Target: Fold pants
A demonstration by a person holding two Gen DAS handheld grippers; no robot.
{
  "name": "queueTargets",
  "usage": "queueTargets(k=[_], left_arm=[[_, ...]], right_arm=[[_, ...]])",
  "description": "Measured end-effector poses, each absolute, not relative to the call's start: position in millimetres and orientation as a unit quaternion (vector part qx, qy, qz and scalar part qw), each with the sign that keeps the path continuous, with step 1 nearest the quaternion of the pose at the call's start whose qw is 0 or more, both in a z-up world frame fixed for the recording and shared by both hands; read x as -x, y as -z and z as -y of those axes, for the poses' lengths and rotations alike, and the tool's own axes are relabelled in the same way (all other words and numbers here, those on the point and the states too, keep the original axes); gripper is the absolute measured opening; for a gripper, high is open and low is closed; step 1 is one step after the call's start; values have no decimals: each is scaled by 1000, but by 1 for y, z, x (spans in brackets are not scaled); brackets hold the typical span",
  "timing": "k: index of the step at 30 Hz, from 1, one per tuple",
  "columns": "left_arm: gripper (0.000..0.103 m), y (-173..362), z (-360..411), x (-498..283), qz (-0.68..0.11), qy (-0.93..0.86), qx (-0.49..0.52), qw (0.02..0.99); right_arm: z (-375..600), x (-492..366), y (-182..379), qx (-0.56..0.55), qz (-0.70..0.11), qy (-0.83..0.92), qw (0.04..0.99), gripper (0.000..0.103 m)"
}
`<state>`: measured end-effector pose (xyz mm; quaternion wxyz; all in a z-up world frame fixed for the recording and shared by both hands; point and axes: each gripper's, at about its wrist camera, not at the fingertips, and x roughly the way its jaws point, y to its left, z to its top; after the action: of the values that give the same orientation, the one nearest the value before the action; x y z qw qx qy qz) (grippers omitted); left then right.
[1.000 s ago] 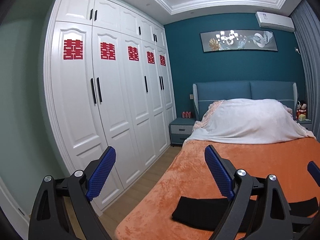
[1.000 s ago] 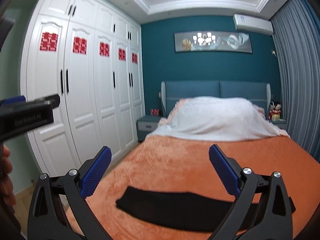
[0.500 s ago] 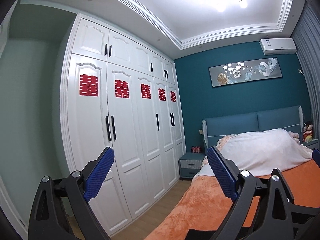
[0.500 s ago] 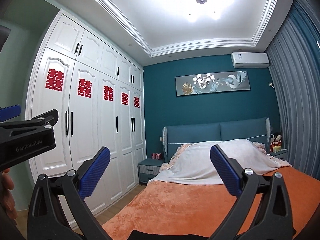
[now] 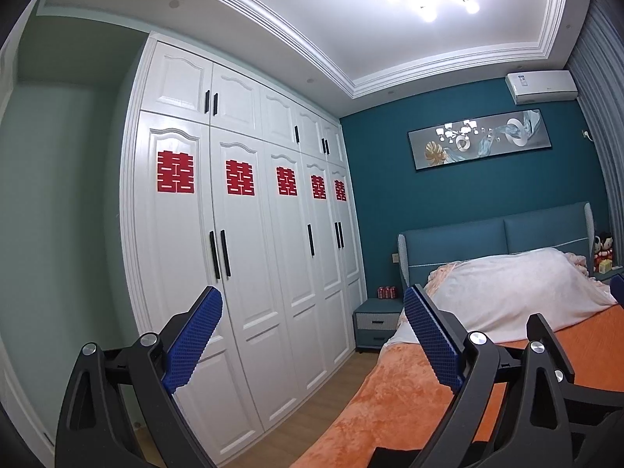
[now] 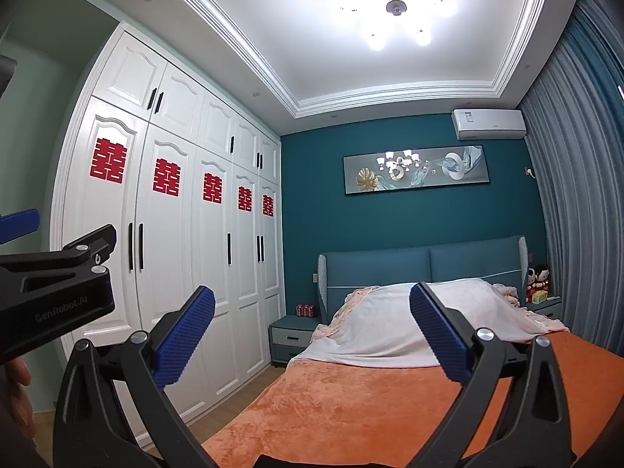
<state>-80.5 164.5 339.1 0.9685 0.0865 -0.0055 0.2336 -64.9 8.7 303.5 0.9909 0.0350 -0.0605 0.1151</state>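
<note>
While both grippers, left (image 5: pixel 312 335) and right (image 6: pixel 312 331), gape empty, black pants (image 6: pixel 273 461) lie on the orange blanket (image 6: pixel 351 401).

Home bedrm; bed (image 6: pixel 390 401), white wardrobe (image 6: pixel 187 273), curtains (image 6: pixel 577 214)

White wardrobe (image 6: pixel 175 234) runs along the left wall, black handles, red double-happiness stickers (image 6: pixel 107 160) on the tall doors. Teal wall at the far end w/ a long framed picture (image 6: pixel 415 169), AC unit (image 6: pixel 487 123) just above it to the right. Ceiling light (image 6: pixel 394 4) is on, very bright. Bed has a blue headboard (image 6: pixel 421 265), orange blanket (image 6: pixel 370 401) up front, white cover (image 6: pixel 390 331) heaped near the pillows. Nightstand (image 6: pixel 292 335) at the left carries red cans (image 6: pixel 306 310). Grey curtain (image 6: pixel 577 202) on the right, dolls (image 6: pixel 538 277) beside it. Wood floor (image 5: pixel 312 421) btw bed and wardrobe.
</note>
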Motion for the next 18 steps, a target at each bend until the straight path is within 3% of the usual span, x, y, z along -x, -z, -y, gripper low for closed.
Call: queueTargets(k=[18], left_arm=[[93, -345, -132, 49, 9, -232, -153, 961]], right_arm=[[-5, 45, -311, -34, 50, -79, 995, 98]])
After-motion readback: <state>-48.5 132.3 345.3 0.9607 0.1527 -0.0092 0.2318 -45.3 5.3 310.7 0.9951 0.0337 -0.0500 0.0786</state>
